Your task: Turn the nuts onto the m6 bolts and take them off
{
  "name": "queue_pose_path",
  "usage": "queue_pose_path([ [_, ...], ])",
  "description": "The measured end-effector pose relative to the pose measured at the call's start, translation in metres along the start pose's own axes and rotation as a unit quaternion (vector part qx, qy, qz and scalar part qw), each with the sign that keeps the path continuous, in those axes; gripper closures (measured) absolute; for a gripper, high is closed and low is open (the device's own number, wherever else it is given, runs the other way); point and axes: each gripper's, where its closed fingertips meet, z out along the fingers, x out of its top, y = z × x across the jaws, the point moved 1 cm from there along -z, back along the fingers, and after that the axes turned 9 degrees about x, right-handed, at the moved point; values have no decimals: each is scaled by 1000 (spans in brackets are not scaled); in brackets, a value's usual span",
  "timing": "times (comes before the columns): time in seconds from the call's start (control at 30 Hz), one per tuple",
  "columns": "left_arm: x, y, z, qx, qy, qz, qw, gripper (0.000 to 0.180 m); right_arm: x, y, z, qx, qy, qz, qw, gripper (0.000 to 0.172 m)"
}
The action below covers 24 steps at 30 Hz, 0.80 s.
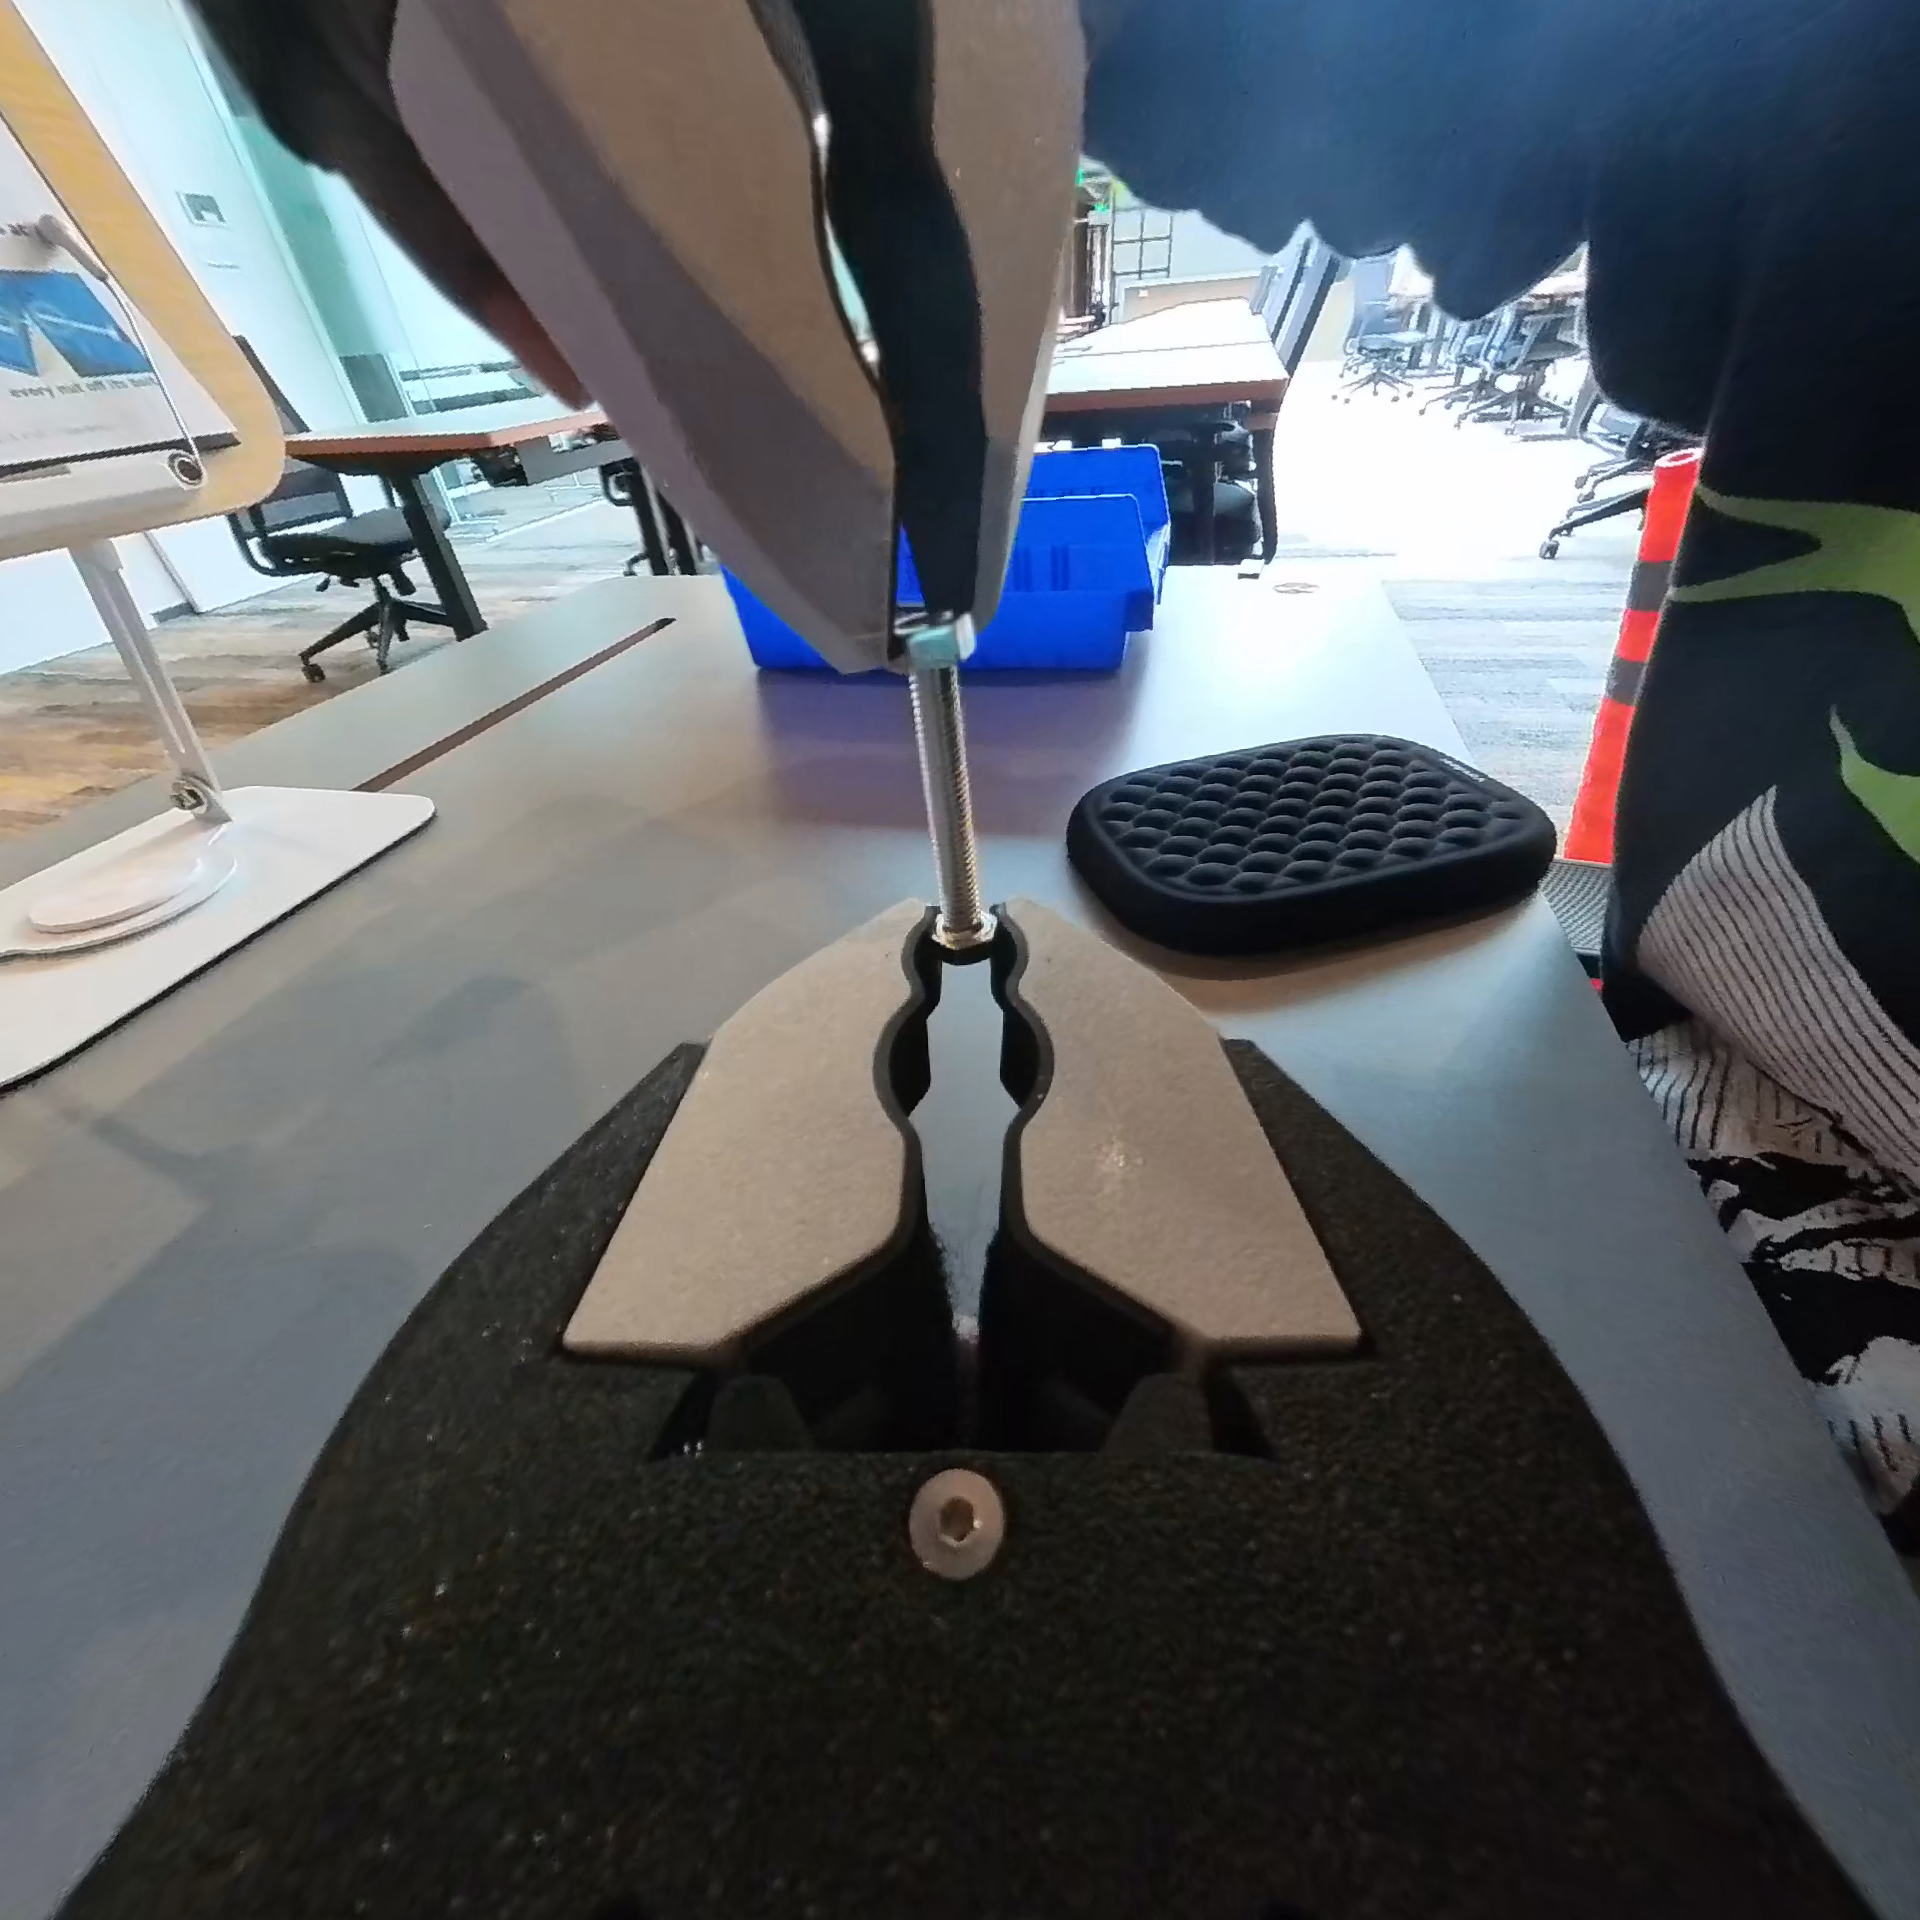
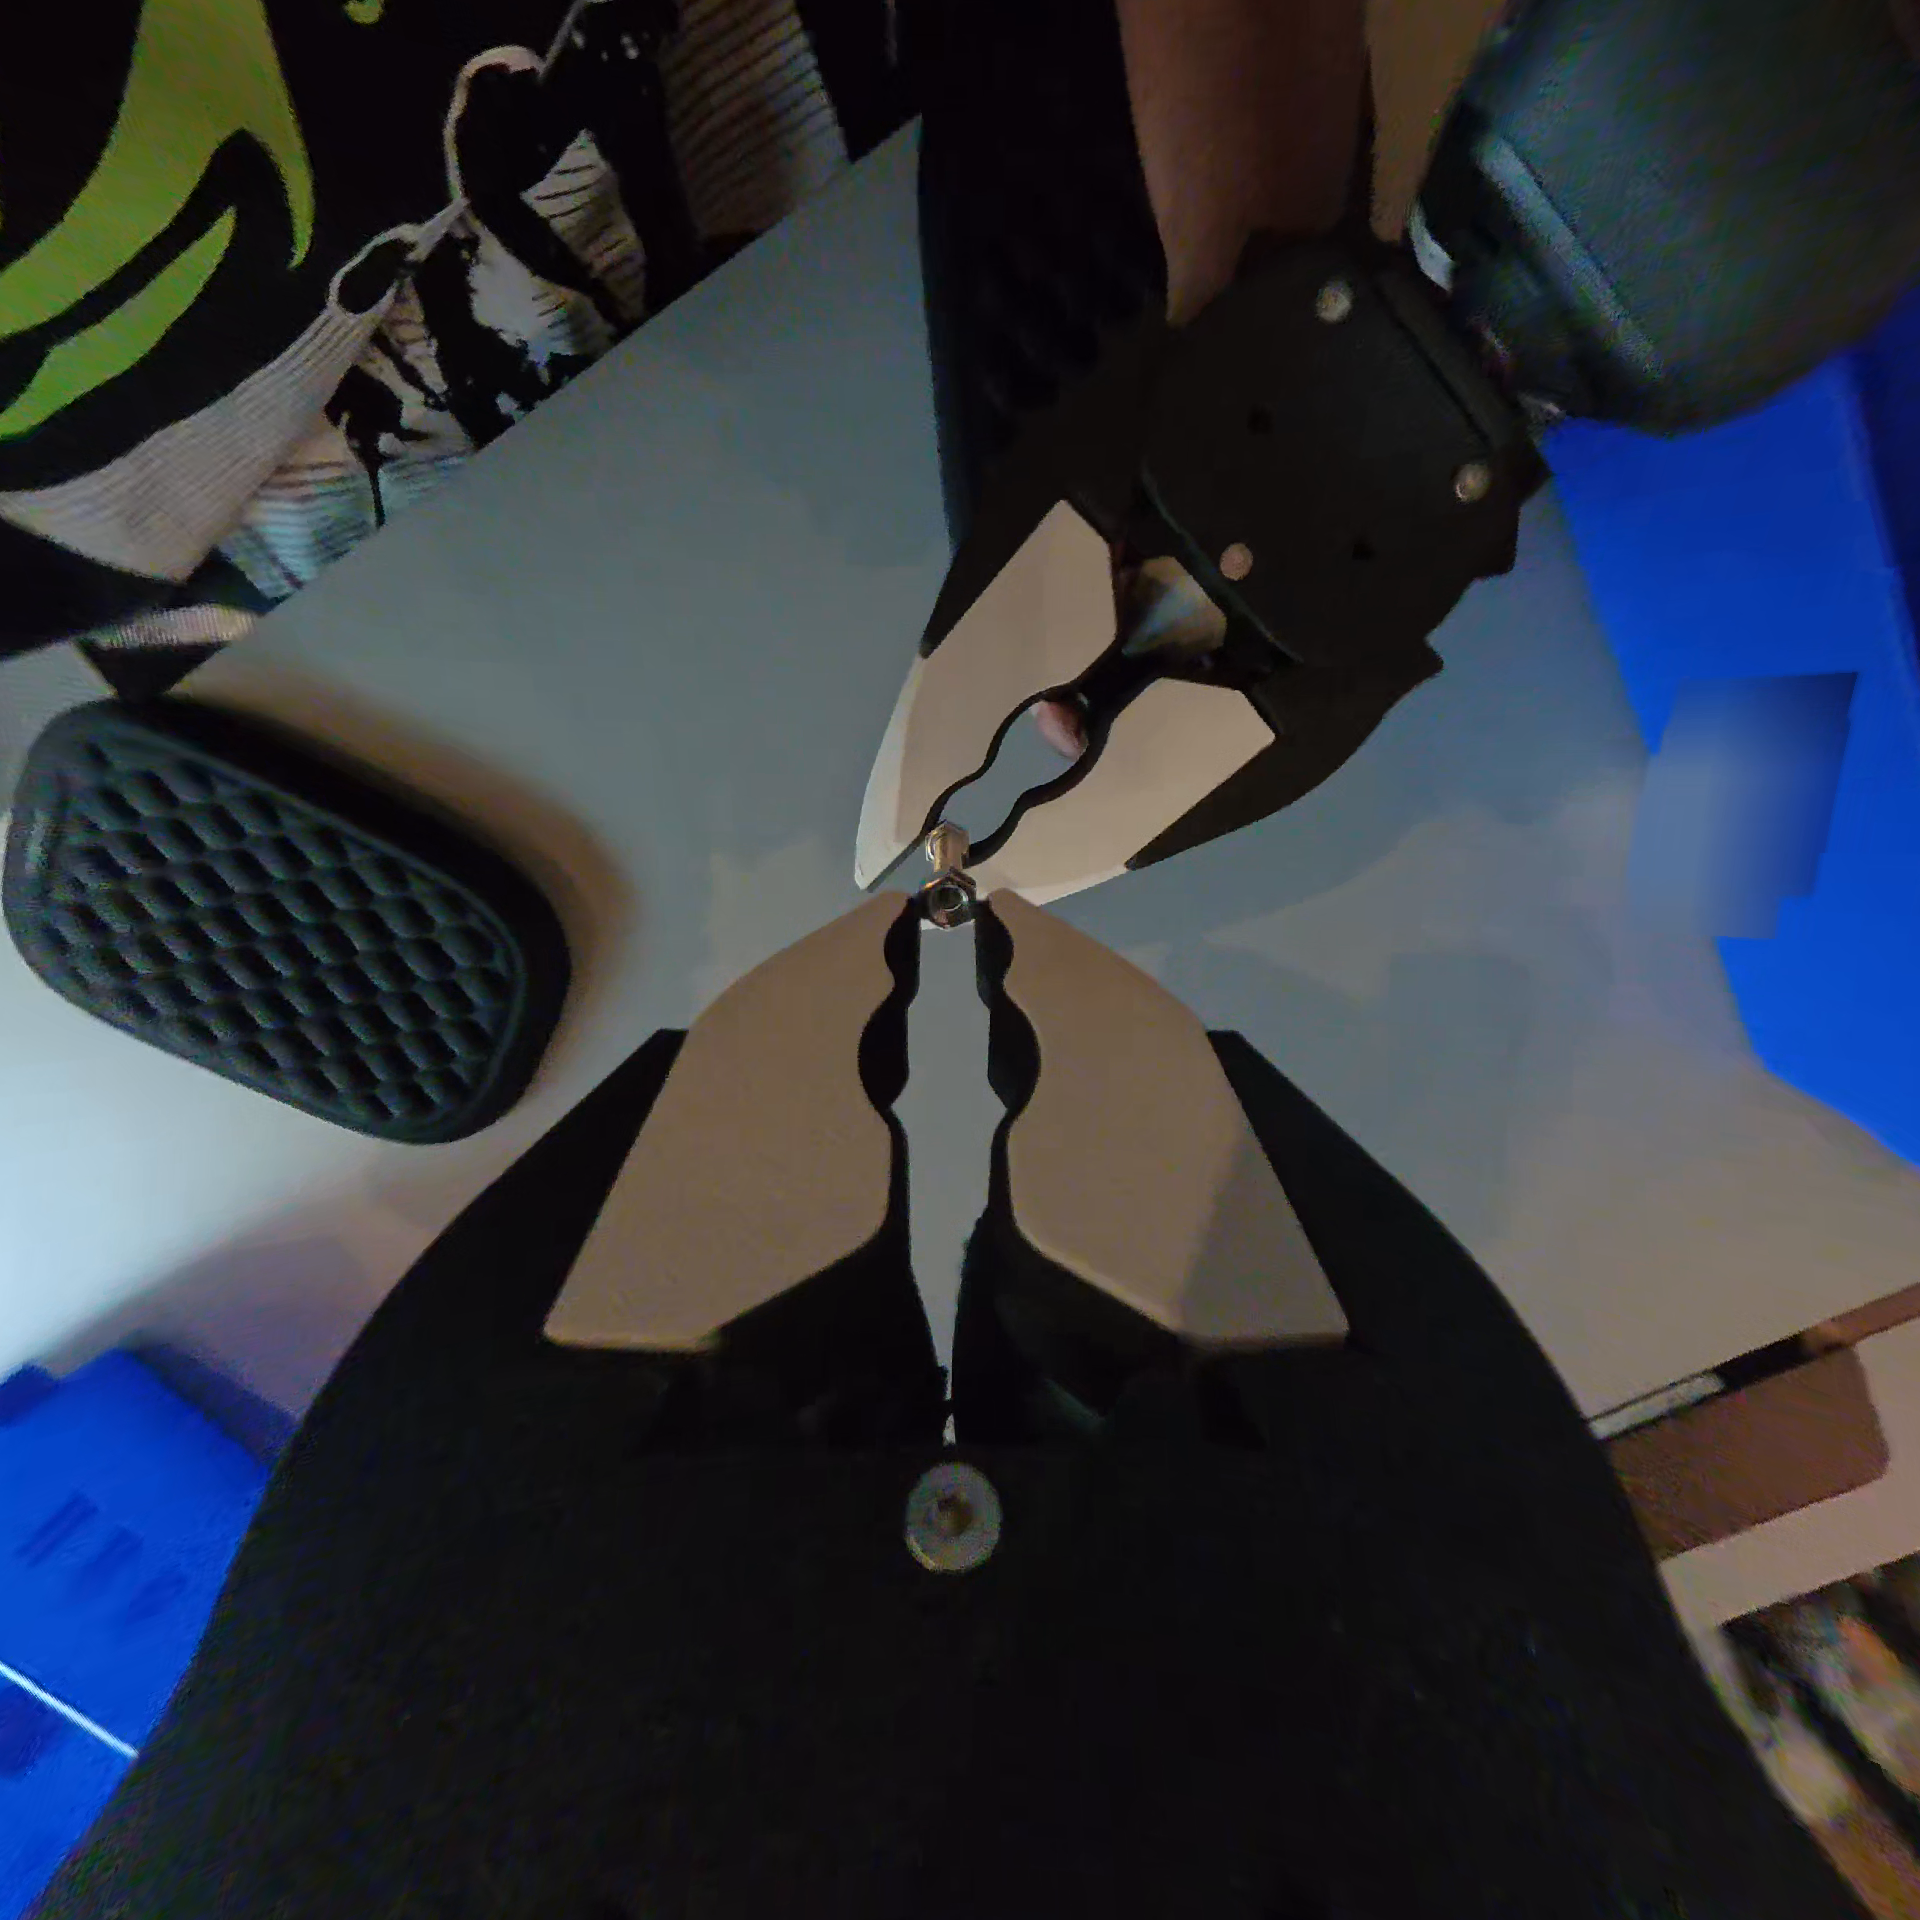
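A silver threaded bolt (image 1: 948, 790) stands upright above the grey table (image 1: 520, 935). My left gripper (image 1: 966, 920) is shut on the bolt's lower, hex end, with both pads against it. My right gripper (image 1: 935, 634) comes down from above and is shut on a hex nut (image 1: 940, 646) at the bolt's top end. In the right wrist view, my right gripper (image 2: 943, 909) pinches the nut (image 2: 943, 902) at its fingertips. I look down through the nut's hole along the bolt (image 2: 945, 854) to the left gripper (image 2: 948, 844) beyond.
A blue bin (image 1: 1049, 582) stands behind the bolt and a black honeycomb pad (image 1: 1309, 842) lies to the right. A white stand (image 1: 156, 862) with a board is at the left. A person's patterned clothing (image 1: 1766, 831) and an orange cone (image 1: 1652, 644) are at the right edge. Across from one pair of fingers to the other is roughly 6 cm.
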Motion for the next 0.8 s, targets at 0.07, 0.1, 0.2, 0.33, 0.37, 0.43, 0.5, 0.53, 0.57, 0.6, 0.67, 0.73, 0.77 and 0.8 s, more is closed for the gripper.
queue_pose_path([
  [0.07, 0, -2, 1, 10, -2, 1, 1000, 172, -1, 1, 0, -8, -2, 48, 999, 162],
  [0.1, -1, -3, 1, 16, -3, 2, 1000, 172, -2, 2, 0, -13, -3, 77, 997, 162],
  [0.2, -2, -5, 2, 30, -9, 4, 1000, 172, -4, 2, 0, -33, -4, 163, 986, 162],
  [0.33, -3, -4, 3, 27, -12, 8, 1000, 173, -6, -1, -1, -60, -15, 204, 977, 152],
  [0.37, -3, -4, 2, 25, -11, 7, 1000, 173, -7, -2, -3, -63, -17, 192, 979, 145],
  [0.43, -2, -3, 2, 20, -10, 7, 1000, 173, -5, -5, -7, -58, -17, 127, 990, 137],
  [0.5, -2, -2, 2, 17, -11, 8, 1000, 172, -3, -8, -6, -49, -34, 39, 997, 134],
  [0.53, -3, -1, 2, 14, -11, 8, 1000, 173, -1, -8, -5, -44, -39, -1, 998, 135],
  [0.57, -3, 0, 2, 11, -11, 8, 1000, 172, 1, -7, -2, -40, -41, -31, 998, 137],
  [0.6, -3, 0, 2, 9, -11, 8, 1000, 173, 4, -6, -1, -34, -36, -53, 997, 140],
  [0.67, -2, 1, 2, 6, -10, 9, 1000, 173, 8, -3, 2, -25, -30, -85, 996, 147],
  [0.73, -2, 1, 2, 5, -9, 9, 1000, 173, 6, -3, 4, -11, -38, -96, 995, 147],
  [0.77, -2, 1, 2, 4, -9, 9, 1000, 173, 5, -3, 5, -3, -40, -95, 995, 148],
  [0.8, -2, 1, 2, 3, -9, 9, 1000, 173, 5, -4, 6, 2, -40, -93, 995, 148],
])
